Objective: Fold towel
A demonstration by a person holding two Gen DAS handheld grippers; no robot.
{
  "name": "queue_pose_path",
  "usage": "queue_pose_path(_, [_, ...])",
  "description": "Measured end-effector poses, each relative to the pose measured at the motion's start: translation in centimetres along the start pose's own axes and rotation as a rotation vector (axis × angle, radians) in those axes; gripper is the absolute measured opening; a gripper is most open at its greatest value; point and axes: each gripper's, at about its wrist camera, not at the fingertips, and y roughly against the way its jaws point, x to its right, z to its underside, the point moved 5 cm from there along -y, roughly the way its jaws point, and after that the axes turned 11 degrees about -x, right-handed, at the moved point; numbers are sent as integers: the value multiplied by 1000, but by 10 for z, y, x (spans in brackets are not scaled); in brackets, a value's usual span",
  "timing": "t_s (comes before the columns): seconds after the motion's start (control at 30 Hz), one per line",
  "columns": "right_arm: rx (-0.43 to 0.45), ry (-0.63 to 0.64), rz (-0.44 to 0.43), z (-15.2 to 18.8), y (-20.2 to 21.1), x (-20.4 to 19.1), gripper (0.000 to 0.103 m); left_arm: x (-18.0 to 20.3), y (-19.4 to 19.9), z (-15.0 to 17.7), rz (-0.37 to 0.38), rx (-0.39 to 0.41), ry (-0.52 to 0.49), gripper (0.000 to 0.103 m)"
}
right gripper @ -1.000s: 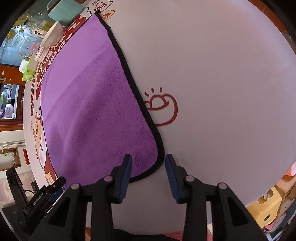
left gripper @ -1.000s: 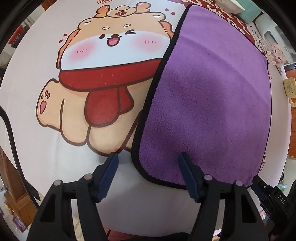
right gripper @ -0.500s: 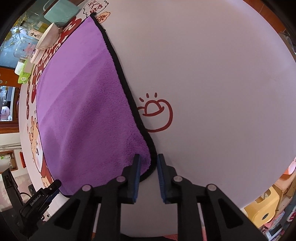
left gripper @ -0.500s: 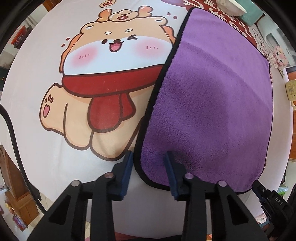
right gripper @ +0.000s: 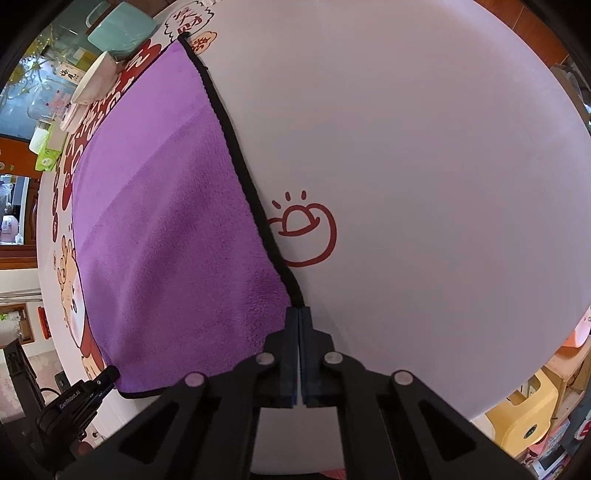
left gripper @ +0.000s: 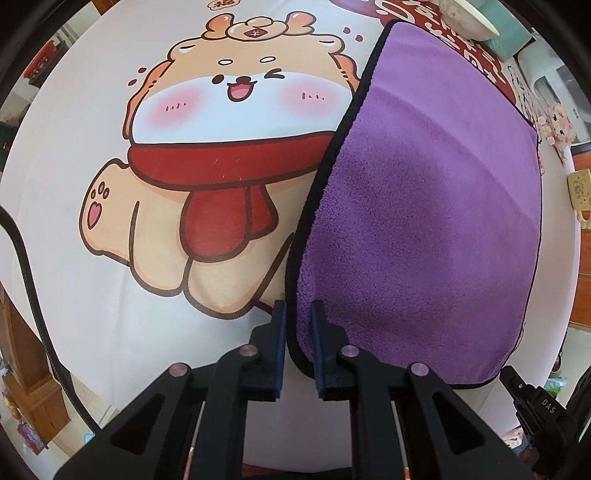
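A purple towel (left gripper: 424, 221) with black edging lies flat on a white tablecloth printed with a cartoon dog (left gripper: 221, 155). My left gripper (left gripper: 298, 314) is shut on the towel's near left corner, the black hem pinched between the blue pads. In the right wrist view the same towel (right gripper: 166, 229) fills the left half. My right gripper (right gripper: 297, 314) is shut on the towel's near right corner, where the black hem runs in between the pads.
Bowls (left gripper: 469, 18) and a teal container (right gripper: 118, 29) stand past the towel's far edge, with small boxes (right gripper: 46, 147) beside them. A yellow stool (right gripper: 524, 417) stands off the table at the right. A black cable (left gripper: 26, 280) hangs at the left edge.
Both grippers went from open to shut, each closing on a near corner of the towel. The right gripper's jaws came fully together; the left narrowed onto the hem.
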Motion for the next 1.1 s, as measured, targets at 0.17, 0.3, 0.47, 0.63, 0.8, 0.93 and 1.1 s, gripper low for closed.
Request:
queue_pose_path(0.17, [18,12,-10,0,3,-2,0,-7,3,6,12,12,-1,10])
queue_pose_path(0.3, [38,20,-16,-1,7,-2,0,-11,11,6,17,25,-1,10])
queue_pose_path(0.47, [47,23,-20,-1,10,-3,0,-11,21,8,21,33,-2,10])
queue_pose_path(0.63, [23,1,-9,3,6,1,0,-9,24,13,19,27,-5,10])
queue_pose_path(0.8, [-19,-24,-11,5,-3,4,1,-7,13,10,15,19,-8,10])
queue_pose_path(0.93, [-48,-38,-20,6,-10,3,1,-5,10,8,11,13,-10,11])
queue_pose_path(1.1, [-52,-45,-16,5,-10,4,7,-3,8,6,9,6,-10,11])
